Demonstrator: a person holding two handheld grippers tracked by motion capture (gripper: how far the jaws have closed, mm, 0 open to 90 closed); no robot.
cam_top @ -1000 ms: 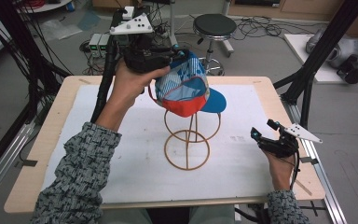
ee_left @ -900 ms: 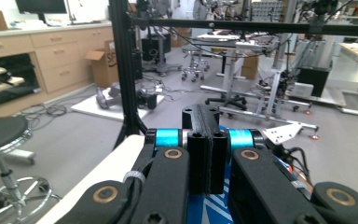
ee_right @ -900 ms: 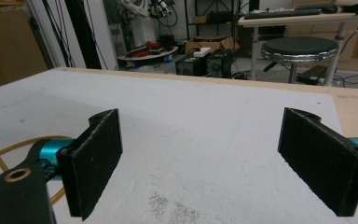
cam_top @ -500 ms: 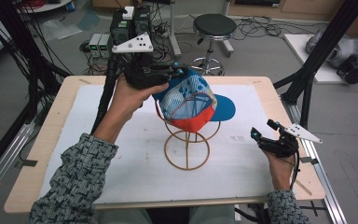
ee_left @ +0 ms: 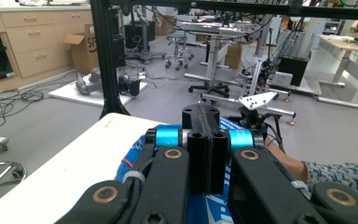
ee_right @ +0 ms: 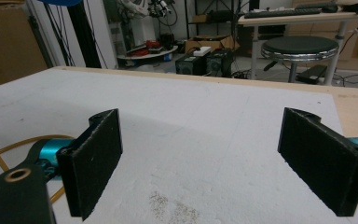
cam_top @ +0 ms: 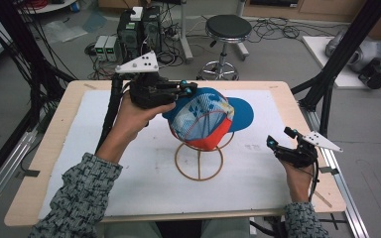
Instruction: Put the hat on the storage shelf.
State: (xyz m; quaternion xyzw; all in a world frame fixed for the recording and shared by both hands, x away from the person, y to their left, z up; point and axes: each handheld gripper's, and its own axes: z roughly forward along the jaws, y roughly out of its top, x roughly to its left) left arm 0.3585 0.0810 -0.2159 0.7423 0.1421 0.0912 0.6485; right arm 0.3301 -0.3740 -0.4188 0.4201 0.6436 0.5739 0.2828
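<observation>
white-covered worktop (cam_top: 129,198): left tongs (cam_top: 187,89) clamped on cap (cam_top: 201,119) edge over wire stand (cam_top: 198,161); right tongs (cam_top: 278,144) wide, idle. centre crown on stand top, then release.

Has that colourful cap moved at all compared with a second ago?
Yes. The cap, pinched in the left hand-held gripper, has come down onto the wire stand; before it hung tilted above it.

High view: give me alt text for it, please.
The left gripper, shut on the cap, holds it on the wire stand at the table's middle. The right gripper waits open, apart.
</observation>
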